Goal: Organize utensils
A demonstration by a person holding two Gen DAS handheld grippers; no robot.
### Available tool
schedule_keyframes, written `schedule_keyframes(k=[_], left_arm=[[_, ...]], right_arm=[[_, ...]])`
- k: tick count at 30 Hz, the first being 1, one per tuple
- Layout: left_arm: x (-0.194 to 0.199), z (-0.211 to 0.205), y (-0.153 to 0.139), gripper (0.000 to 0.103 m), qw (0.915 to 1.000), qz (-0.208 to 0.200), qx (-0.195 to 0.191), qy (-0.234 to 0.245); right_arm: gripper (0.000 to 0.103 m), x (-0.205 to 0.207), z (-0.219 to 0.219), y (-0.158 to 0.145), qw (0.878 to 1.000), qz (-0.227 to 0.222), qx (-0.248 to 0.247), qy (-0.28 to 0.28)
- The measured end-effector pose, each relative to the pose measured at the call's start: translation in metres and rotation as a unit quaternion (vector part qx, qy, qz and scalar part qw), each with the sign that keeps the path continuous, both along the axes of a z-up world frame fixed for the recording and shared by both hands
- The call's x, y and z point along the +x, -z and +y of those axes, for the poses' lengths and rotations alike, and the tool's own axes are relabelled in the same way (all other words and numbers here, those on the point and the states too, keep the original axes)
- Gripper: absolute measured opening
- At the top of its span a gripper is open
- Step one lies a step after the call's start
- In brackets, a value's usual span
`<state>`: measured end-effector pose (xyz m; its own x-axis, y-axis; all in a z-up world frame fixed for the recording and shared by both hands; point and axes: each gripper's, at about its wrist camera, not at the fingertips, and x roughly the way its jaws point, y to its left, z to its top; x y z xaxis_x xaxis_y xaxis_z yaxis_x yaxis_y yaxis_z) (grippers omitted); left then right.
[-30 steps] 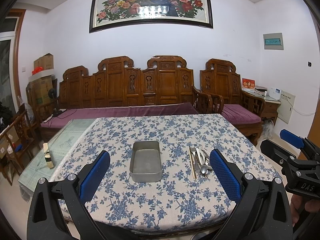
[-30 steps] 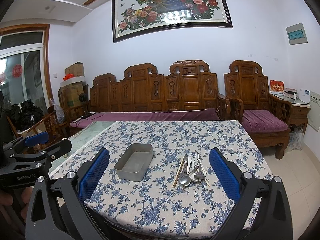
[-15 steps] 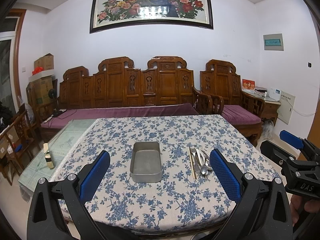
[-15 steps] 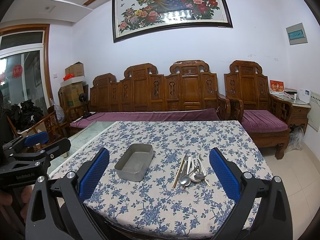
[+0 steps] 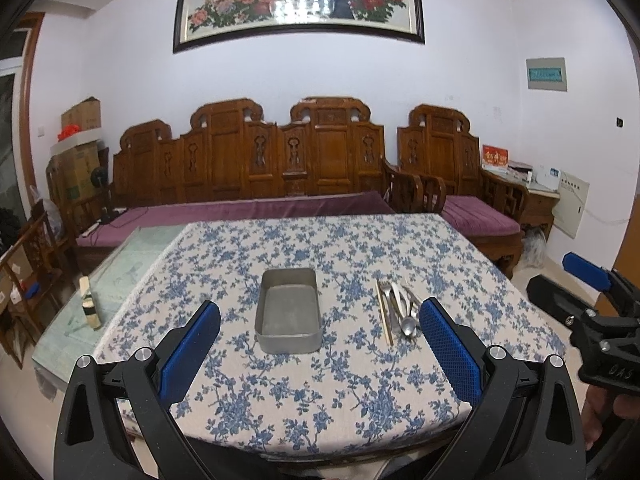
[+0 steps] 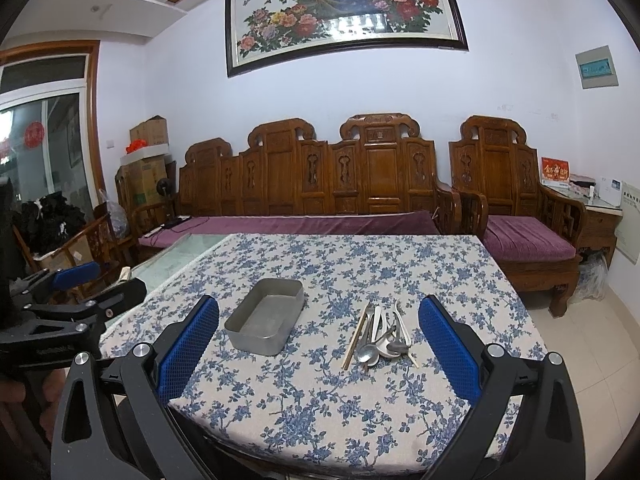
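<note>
Utensils (image 6: 380,334): loose heap of spoons, a fork and chopsticks (image 5: 383,312), lying on the tablecloth (image 5: 328,396) just right of the metal tin (image 5: 288,312), apart from it.

Left gripper (image 5: 320,340): jaws spread wide, holding nothing, above the near table edge, facing the tin.

Right gripper (image 6: 318,340): jaws spread wide, holding nothing, above the near table edge, facing the heap.

Tin: rectangular, nothing inside, near the table's middle.

Beyond the table: carved wooden bench (image 6: 320,176) with purple cushion; framed peacock painting (image 6: 344,8) on the wall above.
</note>
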<state>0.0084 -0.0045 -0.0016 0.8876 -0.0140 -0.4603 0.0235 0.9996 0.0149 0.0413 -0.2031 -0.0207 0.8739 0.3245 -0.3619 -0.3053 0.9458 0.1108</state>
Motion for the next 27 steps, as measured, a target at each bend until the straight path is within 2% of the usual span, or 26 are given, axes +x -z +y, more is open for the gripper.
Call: schedule_keyframes(k=[8, 15, 24, 27], left_arm=[[0.022, 0.003, 0.029, 0.097, 0.9992, 0.037, -0.004, 0.012], [0.05, -0.001, 0.051, 0.097, 0.9977, 0.06, -0.005, 0.03], [0.089, -0.01, 0.074, 0.097, 0.9947, 0.085, -0.007, 0.057], [0.099, -0.014, 0.08, 0.097, 0.9941, 0.09, -0.002, 0.061]], right_arm=[[0.1, 0.017, -0.001, 0.02, 1.0, 0.021, -0.008, -0.007], [0.088, 0.044, 0.0, 0.034, 0.999, 0.042, -0.021, -0.016], [0.062, 0.103, -0.013, 0.055, 0.995, 0.074, -0.048, -0.038], [0.061, 0.126, -0.024, 0.064, 0.994, 0.087, -0.055, -0.037]])
